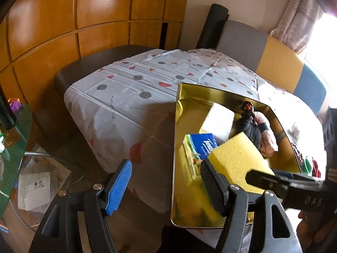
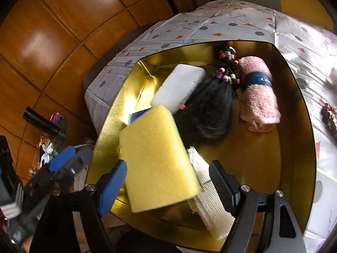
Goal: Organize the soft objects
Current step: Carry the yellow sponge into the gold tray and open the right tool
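Note:
A gold tray [image 2: 294, 126] sits on the patterned tablecloth. In it lie a yellow sponge [image 2: 158, 158], a white sponge [image 2: 179, 86], a black hairpiece with coloured beads [image 2: 208, 109], a rolled pink towel [image 2: 259, 97], a cream knitted cloth [image 2: 210, 202] and a blue tissue pack [image 1: 203, 145]. My right gripper [image 2: 168, 185] is open just above the near end of the yellow sponge, the jaws apart on either side and not touching it. My left gripper [image 1: 166, 187] is open and empty at the tray's [image 1: 174, 147] left edge. The yellow sponge also shows in the left wrist view [image 1: 236, 160].
A pink scrunchie [image 2: 330, 118] lies on the tablecloth [image 1: 126, 97] right of the tray. A glass side table [image 1: 12, 147] with clutter stands to the left, papers [image 1: 33, 189] beneath it. Wooden cabinets [image 1: 63, 21] and a multicoloured chair back [image 1: 273, 63] stand behind the table.

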The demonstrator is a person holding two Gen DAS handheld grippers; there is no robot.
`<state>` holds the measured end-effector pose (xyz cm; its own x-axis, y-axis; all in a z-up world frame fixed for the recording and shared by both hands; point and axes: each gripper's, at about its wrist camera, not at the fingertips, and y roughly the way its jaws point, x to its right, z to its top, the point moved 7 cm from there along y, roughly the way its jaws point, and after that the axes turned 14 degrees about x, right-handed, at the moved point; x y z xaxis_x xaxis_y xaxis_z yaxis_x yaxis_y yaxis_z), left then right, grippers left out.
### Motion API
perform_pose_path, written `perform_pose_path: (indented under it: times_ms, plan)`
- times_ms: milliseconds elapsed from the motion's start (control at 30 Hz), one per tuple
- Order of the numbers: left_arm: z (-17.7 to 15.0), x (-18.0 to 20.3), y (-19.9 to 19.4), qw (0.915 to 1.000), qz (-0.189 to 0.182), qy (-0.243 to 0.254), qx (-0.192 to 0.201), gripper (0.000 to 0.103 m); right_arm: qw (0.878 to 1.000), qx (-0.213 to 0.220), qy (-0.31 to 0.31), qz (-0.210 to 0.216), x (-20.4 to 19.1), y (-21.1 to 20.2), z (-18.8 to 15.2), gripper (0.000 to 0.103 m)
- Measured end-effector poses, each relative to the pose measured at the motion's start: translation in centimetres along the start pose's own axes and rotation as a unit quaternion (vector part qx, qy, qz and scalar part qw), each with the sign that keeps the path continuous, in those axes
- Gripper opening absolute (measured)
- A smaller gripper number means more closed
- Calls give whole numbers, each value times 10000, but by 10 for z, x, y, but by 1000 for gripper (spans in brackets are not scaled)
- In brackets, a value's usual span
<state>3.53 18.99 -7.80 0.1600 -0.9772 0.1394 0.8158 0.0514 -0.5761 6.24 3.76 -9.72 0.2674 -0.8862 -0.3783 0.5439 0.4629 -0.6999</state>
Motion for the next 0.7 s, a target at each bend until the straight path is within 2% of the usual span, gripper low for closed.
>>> perform_pose_path:
  times_ms: [33, 67, 133, 367, 567, 700]
  plan:
    - [0, -1, 0, 10000, 14, -18, 1, 69, 9999, 3, -114, -31, 0, -1, -2, 66]
    - [1, -2, 1, 10000, 27, -28, -4, 69, 9997, -2, -234, -37, -2, 0, -3, 59]
    - [0, -3, 1, 10000, 37, -38, -18, 69, 9992, -37, -399, -29, -7, 2, -6, 51]
    - [3, 1, -1, 10000, 4, 23, -6, 69, 9985, -54, -532, 145, -24, 15, -10, 51]
    - [0, 3, 0, 10000, 14, 33, -38, 69, 9981, -51, -612, 27, -17, 11, -9, 54]
    - [1, 7, -3, 9999, -17, 107, -23, 69, 9984, -57, -560, 51, -13, 10, -10, 61]
